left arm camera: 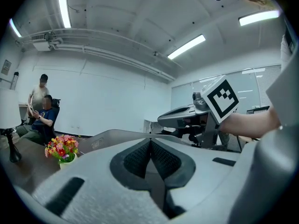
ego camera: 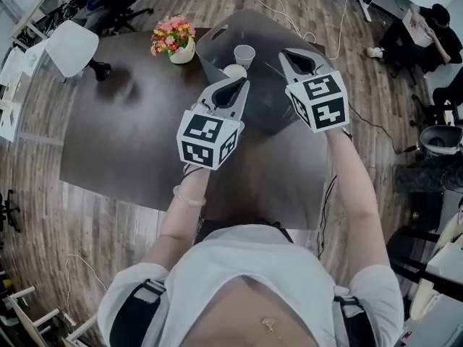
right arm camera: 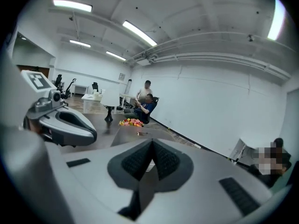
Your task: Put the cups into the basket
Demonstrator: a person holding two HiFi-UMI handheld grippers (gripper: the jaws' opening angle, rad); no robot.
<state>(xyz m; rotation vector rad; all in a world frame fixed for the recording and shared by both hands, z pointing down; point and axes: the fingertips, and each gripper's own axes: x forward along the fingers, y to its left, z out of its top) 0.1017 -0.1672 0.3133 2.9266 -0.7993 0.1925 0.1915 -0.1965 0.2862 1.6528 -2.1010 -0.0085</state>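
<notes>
Two empty claws, left claw (ego camera: 236, 85) and right claw (ego camera: 291, 55), both fully closed.
Cups (ego camera: 244, 55) sit inside the basket (ego camera: 210, 38) on the table (ego camera: 108, 143); claws hover clear above it, so placement is likely complete.

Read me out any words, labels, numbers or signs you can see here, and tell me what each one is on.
No text here can be read.
Left marker cube and right marker cube: black-and-white square patterns only, no letters or digits.
Basket: a small mark on its wall, too blurred to read.
Wall plaque: too small to read.
Papers: too small to read.
</notes>
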